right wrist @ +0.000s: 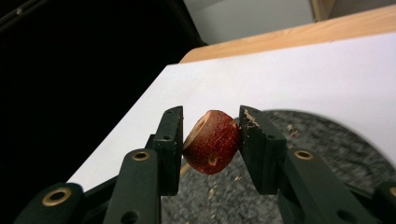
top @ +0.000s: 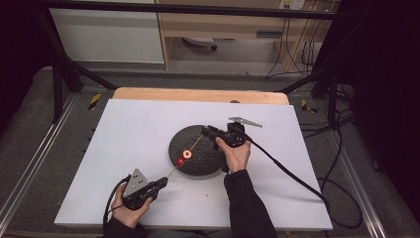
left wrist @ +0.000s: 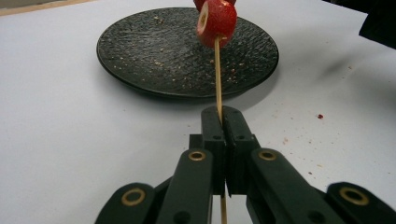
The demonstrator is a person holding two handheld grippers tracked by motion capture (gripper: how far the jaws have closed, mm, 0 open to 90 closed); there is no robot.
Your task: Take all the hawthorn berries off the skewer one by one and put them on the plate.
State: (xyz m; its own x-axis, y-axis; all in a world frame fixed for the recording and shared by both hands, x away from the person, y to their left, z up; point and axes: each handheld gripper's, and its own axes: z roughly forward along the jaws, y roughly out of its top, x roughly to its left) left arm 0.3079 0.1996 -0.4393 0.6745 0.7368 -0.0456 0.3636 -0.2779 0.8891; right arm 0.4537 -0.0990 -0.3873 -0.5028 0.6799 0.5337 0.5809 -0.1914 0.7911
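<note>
Clamping the near end of a thin wooden skewer (left wrist: 217, 74), the left gripper (top: 159, 183) sits low at the front of the white table (top: 124, 129), its jaws pressed together on the stick. The skewer slants up and away over the black plate (top: 208, 163). One red fruit slice (top: 183, 157) is already threaded partway along it, above the plate's near side.

Farther off, at the skewer's far end, the right gripper (top: 207, 131) pinches a second red slice (right wrist: 212, 141) between its jaws, above the plate's far rim.

So one piece looks done, and a second is either about to go onto the tip or already starting; I cannot tell which. What is left, by my reading, is to slide it down toward the first.

The left gripper view shows the threaded slice's pale core with the stick through it, and crumbs scattered on the plate and the table. The right gripper view shows the held slice close up, with a small hole in its skin and a bit of stick just beside it. The high view alone gives the whole line from gripper to gripper.
</note>
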